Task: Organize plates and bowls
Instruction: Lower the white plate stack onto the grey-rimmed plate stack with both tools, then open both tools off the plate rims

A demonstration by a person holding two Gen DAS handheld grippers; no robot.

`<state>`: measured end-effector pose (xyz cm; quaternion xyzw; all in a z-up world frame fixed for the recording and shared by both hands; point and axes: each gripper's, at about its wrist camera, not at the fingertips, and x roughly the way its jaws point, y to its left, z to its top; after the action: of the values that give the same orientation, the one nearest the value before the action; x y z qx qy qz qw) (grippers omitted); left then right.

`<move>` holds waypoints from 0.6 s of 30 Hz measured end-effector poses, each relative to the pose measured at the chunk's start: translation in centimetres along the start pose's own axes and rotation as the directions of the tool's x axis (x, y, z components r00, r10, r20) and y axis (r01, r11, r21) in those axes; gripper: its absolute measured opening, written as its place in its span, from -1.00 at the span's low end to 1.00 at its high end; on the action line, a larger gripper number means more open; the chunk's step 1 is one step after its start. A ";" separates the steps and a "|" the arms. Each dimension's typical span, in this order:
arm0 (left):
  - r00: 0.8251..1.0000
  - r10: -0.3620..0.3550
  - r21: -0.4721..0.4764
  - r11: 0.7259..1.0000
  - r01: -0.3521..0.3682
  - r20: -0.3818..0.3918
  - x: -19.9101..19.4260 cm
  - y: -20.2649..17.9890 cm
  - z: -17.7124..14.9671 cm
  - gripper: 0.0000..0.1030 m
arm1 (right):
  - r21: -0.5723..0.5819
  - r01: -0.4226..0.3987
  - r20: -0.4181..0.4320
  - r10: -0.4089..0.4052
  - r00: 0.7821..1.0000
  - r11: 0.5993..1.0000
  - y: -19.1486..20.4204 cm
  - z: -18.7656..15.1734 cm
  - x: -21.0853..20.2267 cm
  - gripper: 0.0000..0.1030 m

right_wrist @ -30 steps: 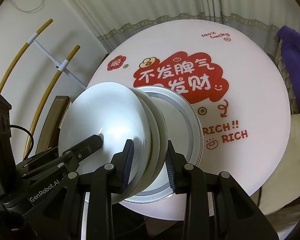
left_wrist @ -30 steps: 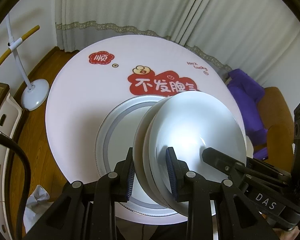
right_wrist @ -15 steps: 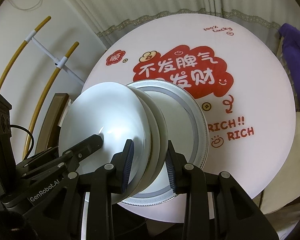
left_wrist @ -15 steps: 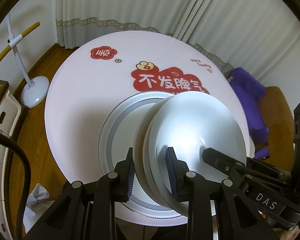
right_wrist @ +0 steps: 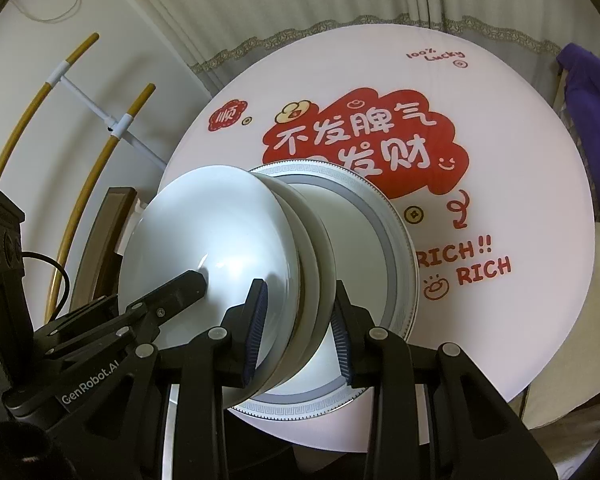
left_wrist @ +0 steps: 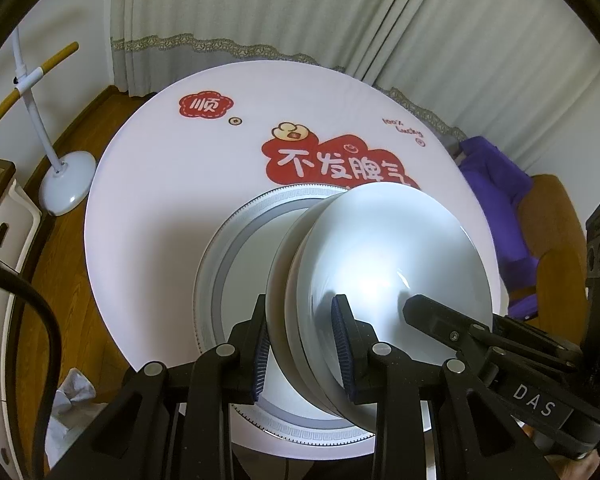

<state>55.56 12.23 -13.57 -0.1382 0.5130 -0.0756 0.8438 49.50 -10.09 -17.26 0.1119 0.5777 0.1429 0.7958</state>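
Carefully now: my left gripper (left_wrist: pixel 303 338) and right gripper (right_wrist: pixel 298 326) fingers pinch the heavy, slick, breakable bowls (left_wrist: pixel 380 280) by opposite rims, three and nine o'clock.

The stacked bowls (left_wrist: pixel 380 272) hide much of the patterned plate (left_wrist: pixel 236 248) (its near rim too).

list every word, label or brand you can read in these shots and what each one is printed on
"不发脾气 发财": red cloud on the round tablecloth
"顺": small red badge, same cloth
"100% Lucky": cloth's far edge
"RICH!! RICH": cloth, beside the patterned plate
"DAS": right gripper, seen from the left wrist
"GenRobot.AI": left gripper, seen from the right wrist
No text shows on the stacked bowls.
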 end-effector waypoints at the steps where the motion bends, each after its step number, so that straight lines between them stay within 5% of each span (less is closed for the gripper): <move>1: 1.000 0.001 0.004 1.000 -0.001 0.003 0.0 0.0 0.0 -0.50 | 0.002 -0.004 -0.001 0.004 1.000 1.000 0.0 0.0 0.0 -0.35; 18: 1.000 -0.024 -0.010 1.000 0.024 0.009 0.4 0.4 -0.3 -0.35 | -0.008 -0.021 0.017 0.021 1.000 1.000 0.4 -0.1 0.2 -0.16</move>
<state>55.44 12.45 -14.14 -0.1493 0.5080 -0.0826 0.8443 49.39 -9.64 -17.35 0.1164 0.5690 0.1526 0.7997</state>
